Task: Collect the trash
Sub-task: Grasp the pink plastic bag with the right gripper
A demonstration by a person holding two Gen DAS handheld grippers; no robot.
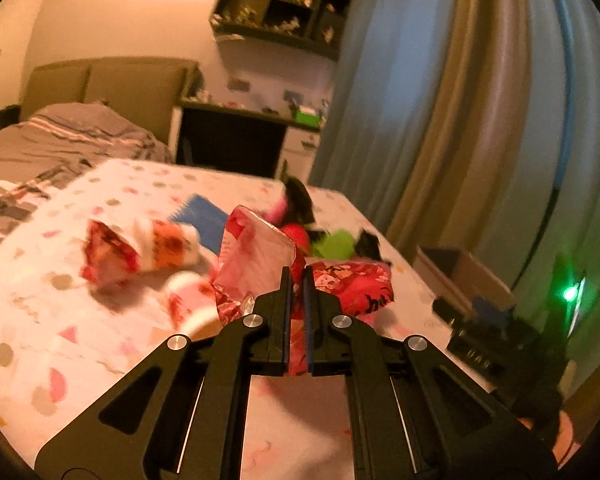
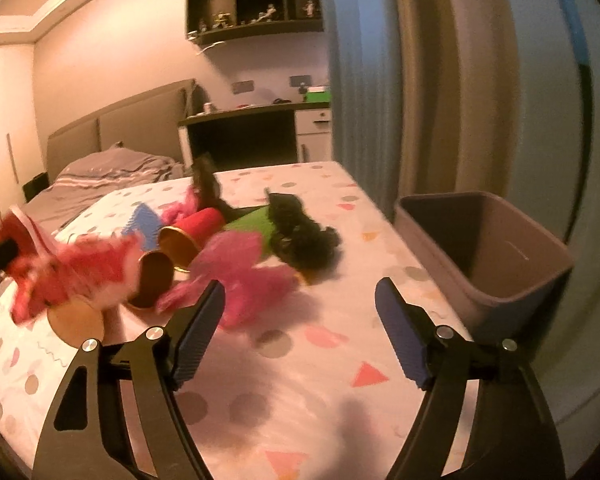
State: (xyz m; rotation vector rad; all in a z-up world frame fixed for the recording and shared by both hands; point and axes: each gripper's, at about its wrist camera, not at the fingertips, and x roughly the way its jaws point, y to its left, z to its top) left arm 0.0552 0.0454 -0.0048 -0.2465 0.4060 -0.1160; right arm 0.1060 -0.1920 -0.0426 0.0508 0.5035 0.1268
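My left gripper (image 1: 298, 276) is shut on a crumpled red and pink foil wrapper (image 1: 260, 256) and holds it above the patterned table (image 1: 60, 340). The same wrapper (image 2: 56, 276) shows blurred at the left of the right wrist view. My right gripper (image 2: 300, 300) is open and empty above the table (image 2: 300, 380). In front of it lie pink crumpled paper (image 2: 236, 272), paper cups (image 2: 180, 244), a red cup (image 2: 204, 220), a green piece (image 2: 252, 224) and black crumpled trash (image 2: 296, 228). A grey bin (image 2: 484, 256) stands at the table's right edge.
More wrappers (image 1: 112, 256) and a blue piece (image 1: 202, 216) lie on the table. A bed (image 1: 40, 148) and a desk (image 1: 240, 136) stand behind. Curtains (image 1: 460, 120) hang at the right. A cardboard box (image 1: 468, 276) and dark items sit beside the table.
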